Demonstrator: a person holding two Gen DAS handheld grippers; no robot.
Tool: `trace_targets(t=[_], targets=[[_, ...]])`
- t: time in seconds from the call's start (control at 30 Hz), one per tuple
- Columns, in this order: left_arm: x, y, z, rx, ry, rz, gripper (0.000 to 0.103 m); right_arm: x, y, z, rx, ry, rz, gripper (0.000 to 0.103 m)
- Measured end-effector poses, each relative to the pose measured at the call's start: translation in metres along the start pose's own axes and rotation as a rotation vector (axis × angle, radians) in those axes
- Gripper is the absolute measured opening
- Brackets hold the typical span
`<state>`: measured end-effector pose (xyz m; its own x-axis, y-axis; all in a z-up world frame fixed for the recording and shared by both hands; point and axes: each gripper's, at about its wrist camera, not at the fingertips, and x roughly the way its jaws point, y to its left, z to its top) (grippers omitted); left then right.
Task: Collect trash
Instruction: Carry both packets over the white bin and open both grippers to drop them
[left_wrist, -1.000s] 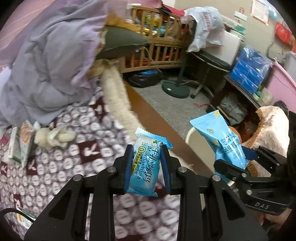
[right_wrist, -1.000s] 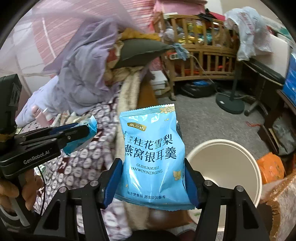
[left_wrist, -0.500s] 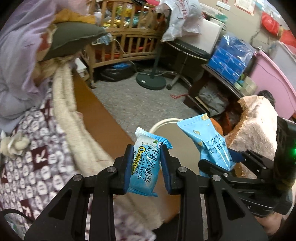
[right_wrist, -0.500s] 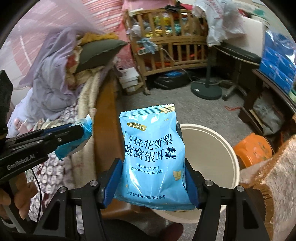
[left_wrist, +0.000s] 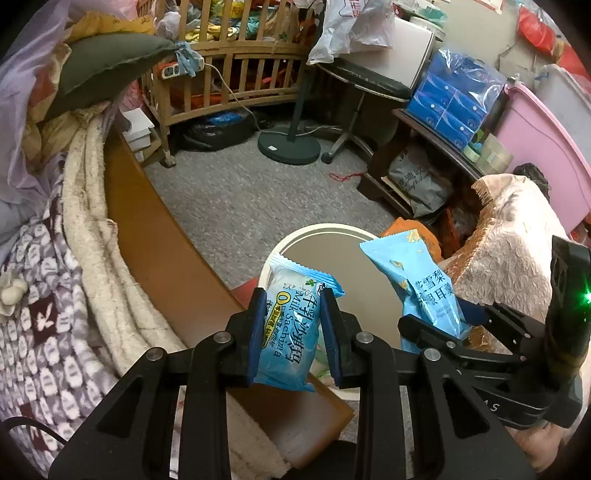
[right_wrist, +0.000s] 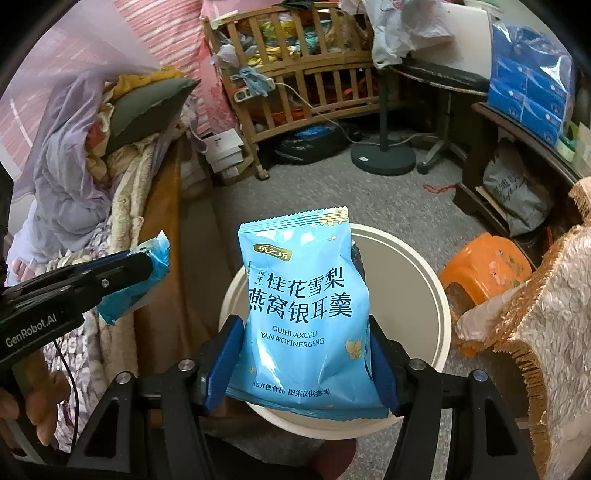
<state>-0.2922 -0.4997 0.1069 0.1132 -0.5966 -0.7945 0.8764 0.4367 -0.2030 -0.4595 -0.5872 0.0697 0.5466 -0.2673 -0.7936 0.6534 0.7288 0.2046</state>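
Two wrappers in hand, neither yet dropped; judged past the midpoint, release outstanding. Left tool (left_wrist: 290, 334): jaws narrow, pads clamped on the sides of the small milk-candy packet (left_wrist: 291, 332), held at the near rim of the cream bin (left_wrist: 317, 230) by the bed edge (left_wrist: 162, 258). Right tool (right_wrist: 306, 363): jaws set about halfway, pinching the large blue snack pouch (right_wrist: 306, 314) upright, directly over the bin mouth (right_wrist: 417, 295). Bin interior, where visible, looks bare. Orange stool (right_wrist: 487, 269) just beside the bin, right.
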Motion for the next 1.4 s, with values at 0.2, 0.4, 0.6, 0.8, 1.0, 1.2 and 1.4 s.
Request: trace_targets(t=[0.2,0.4,0.6,0.8,1.0,1.2,1.4], targets=[[0.010,0.000,0.002,-0.007,0.015,-0.015,0.026,0.005,-0.011,-0.001,0.021,0.012,-0.011,0.062],[0.017,-0.001,0.001,-0.011,0.024,-0.019,0.026,0.009,-0.016,-0.002,0.035,0.021,-0.012,0.062],[0.020,-0.003,0.002,-0.012,0.025,-0.029,0.026,0.014,-0.018,-0.003,0.039,0.031,-0.013,0.062],[0.022,0.001,0.004,-0.057,0.026,-0.083,0.031,0.018,-0.024,-0.003,0.053,0.045,-0.061,0.066],[0.016,0.006,0.006,-0.094,0.004,-0.134,0.059,0.020,-0.036,-0.004,0.118,0.045,-0.031,0.075],[0.007,0.013,0.004,-0.101,-0.005,-0.078,0.059,0.020,-0.034,-0.006,0.137,0.061,-0.016,0.076],[-0.005,0.029,-0.007,-0.119,-0.008,0.006,0.059,0.021,-0.019,-0.008,0.106,0.075,-0.006,0.076]])
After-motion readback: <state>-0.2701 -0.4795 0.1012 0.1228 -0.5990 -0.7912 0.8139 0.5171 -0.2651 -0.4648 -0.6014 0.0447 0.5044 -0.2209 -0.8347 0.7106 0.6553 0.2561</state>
